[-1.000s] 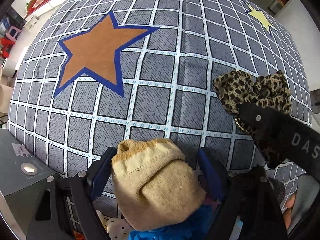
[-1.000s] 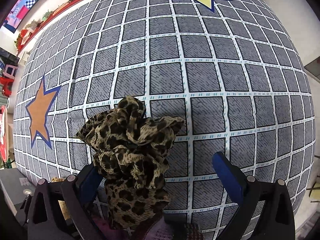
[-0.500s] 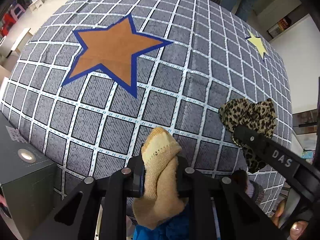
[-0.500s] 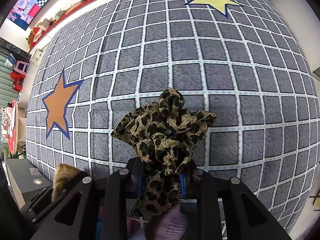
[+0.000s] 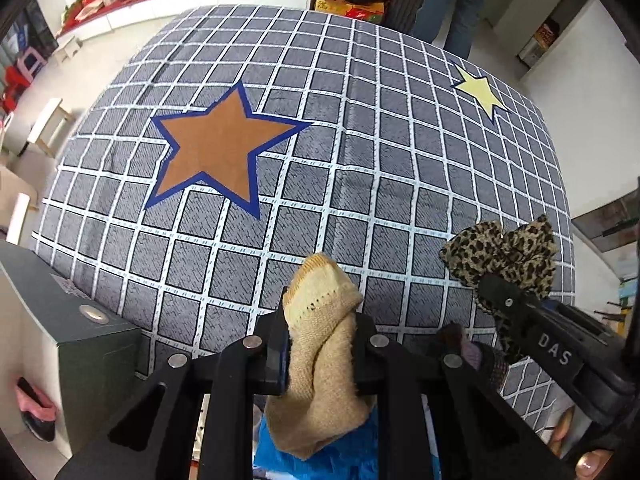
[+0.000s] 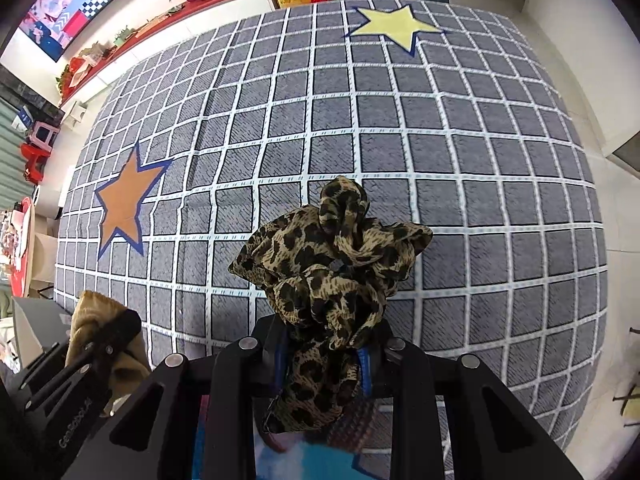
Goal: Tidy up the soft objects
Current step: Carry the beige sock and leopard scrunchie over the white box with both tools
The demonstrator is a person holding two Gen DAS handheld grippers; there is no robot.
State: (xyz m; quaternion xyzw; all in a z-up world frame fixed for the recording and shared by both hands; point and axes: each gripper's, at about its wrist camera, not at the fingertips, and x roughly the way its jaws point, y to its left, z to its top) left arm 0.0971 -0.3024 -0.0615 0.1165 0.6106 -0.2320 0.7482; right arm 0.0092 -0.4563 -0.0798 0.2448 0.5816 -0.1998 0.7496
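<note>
My left gripper (image 5: pixel 320 350) is shut on a beige knitted sock (image 5: pixel 320 364), lifted above the grey checked mat (image 5: pixel 360 184). The sock's cuff sticks up past the pads and its body hangs below them. My right gripper (image 6: pixel 326 350) is shut on a leopard-print fabric scrunchie (image 6: pixel 332 268), also held off the mat. In the left wrist view the scrunchie (image 5: pixel 504 256) and the right gripper's black arm show at the right. The sock (image 6: pixel 100 340) and the left gripper show at the lower left of the right wrist view.
The mat carries an orange star with blue border (image 5: pixel 224 148) and a yellow star (image 5: pixel 478 90). A dark green box (image 5: pixel 68 332) stands at the mat's near left. Blue soft material (image 5: pixel 320 456) lies below the left gripper. A person's legs (image 5: pixel 452 0) stand beyond the far edge.
Both grippers went from wide open around their items to shut on them, then rose, lifting the sock and the scrunchie off the mat; the mat now looks farther away.
</note>
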